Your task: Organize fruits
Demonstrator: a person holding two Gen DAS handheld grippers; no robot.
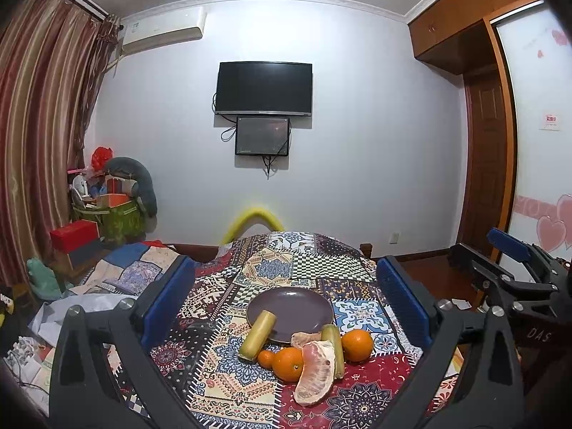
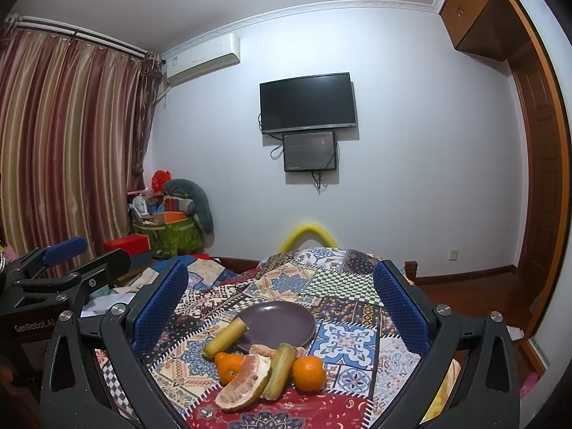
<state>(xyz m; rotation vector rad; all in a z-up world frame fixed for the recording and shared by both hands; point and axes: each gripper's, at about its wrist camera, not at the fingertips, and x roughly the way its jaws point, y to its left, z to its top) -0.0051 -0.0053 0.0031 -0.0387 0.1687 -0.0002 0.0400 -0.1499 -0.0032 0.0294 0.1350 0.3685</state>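
Note:
A dark purple plate (image 1: 293, 307) (image 2: 282, 316) lies on a patchwork-covered table (image 1: 304, 264). One yellow-green cane piece (image 1: 258, 334) (image 2: 226, 338) leans on the plate's near rim. In front lie a peeled pomelo wedge (image 1: 316, 373) (image 2: 243, 382), a second cane piece (image 1: 334, 346) (image 2: 280, 370), oranges (image 1: 356, 345) (image 2: 309, 371) (image 1: 289, 364) and a smaller pomelo piece (image 1: 304, 339). My left gripper (image 1: 286, 296) is open and empty above the fruit. My right gripper (image 2: 280, 300) is open and empty too, beside the left one.
The table's right edge drops to a wooden floor (image 1: 429, 279). A cluttered bed (image 1: 107, 279) and a green bag (image 1: 114, 218) stand to the left. A yellow foam arch (image 1: 255, 216) rises behind the table. Screens (image 1: 264, 87) hang on the far wall.

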